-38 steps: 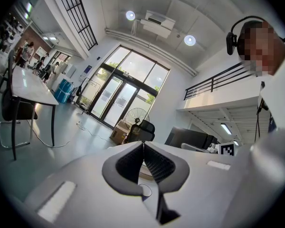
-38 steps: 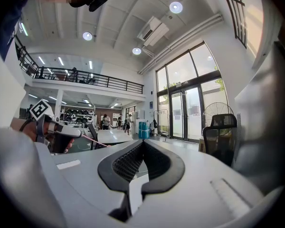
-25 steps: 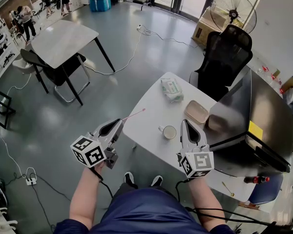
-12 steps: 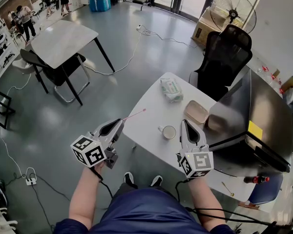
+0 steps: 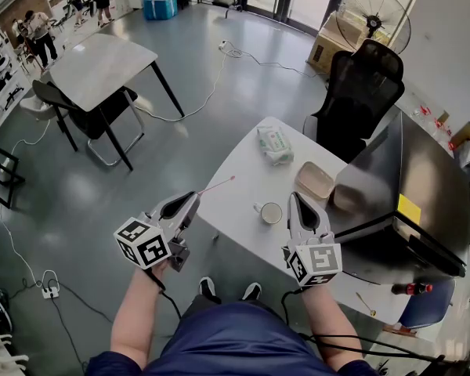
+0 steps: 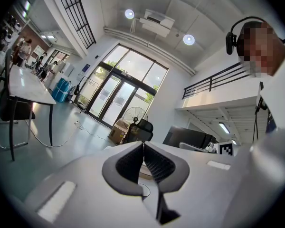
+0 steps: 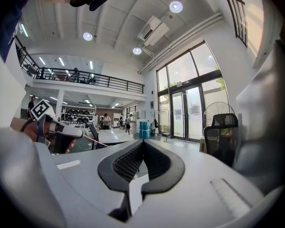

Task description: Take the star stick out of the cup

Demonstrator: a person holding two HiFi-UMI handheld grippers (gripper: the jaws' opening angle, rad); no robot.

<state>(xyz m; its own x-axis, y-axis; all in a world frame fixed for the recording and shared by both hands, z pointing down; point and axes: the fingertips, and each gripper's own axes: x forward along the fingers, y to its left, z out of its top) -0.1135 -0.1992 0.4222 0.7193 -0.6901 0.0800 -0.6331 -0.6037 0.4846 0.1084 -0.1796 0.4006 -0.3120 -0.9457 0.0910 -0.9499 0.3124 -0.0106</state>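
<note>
A thin pink star stick point(image 5: 215, 185) juts up and to the right from my left gripper point(image 5: 194, 199), which is shut on its lower end. The star tip hangs over the left edge of the white table point(image 5: 243, 171). The stick is clear of the white cup point(image 5: 271, 212), which stands near the table's front edge. Just right of the cup, my right gripper point(image 5: 296, 197) is shut with nothing in it. In the right gripper view the stick point(image 7: 91, 138) shows as a pink line leaving the left gripper. The jaws meet in both gripper views point(image 6: 143, 144) point(image 7: 142, 142).
On the table lie a pack of wipes point(image 5: 276, 144) and a tan oval dish point(image 5: 315, 180). A large black box point(image 5: 407, 186) fills the table's right side, with a black office chair point(image 5: 360, 92) behind it. Another table point(image 5: 102, 65) and chair stand far left.
The left gripper and stick have edged very slightly toward the table. The right gripper and cup have not moved.
</note>
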